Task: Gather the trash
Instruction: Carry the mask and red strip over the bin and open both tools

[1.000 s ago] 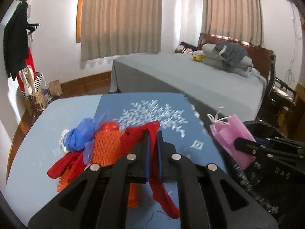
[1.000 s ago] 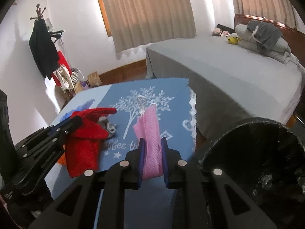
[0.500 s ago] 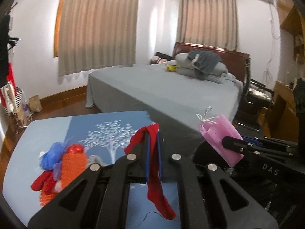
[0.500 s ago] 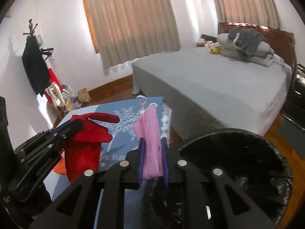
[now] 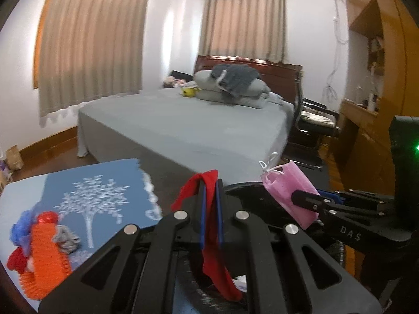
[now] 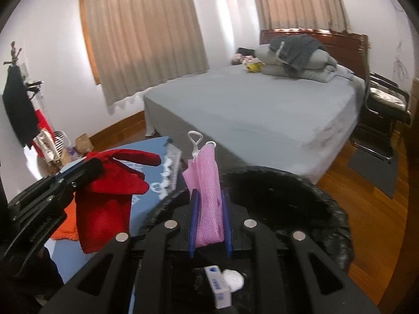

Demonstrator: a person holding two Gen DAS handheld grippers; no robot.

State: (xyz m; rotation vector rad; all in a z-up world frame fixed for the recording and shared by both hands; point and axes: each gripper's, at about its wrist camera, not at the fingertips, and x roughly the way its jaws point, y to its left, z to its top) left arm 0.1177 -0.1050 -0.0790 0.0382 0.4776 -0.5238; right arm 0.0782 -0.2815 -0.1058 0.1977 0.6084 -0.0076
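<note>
We see the left hand-held gripper clamped tight on a limp red cloth scrap, which sticks up above the blue pads and dangles below them. The right hand-held gripper pinches a pink mesh pouch with a white loop between its blue pads, the jaws narrow with the pouch filling the gap. Both pieces hang over the round bin lined with a black plastic bag; in the right wrist view the pink pouch sits above the bin's near rim, and inside the bin lie a small white box with blue print and a crumpled white wad touching it. In the left wrist view, the right hand-held gripper shows at the right with the pouch tilted. To the left lies the tabletop with a blue cloth printed with a white tree, carrying a heap of 1 orange spiky mesh piece, blue netting, red bits and a grey rag. Beyond stands a grey-sheeted bed under beige curtains.
</note>
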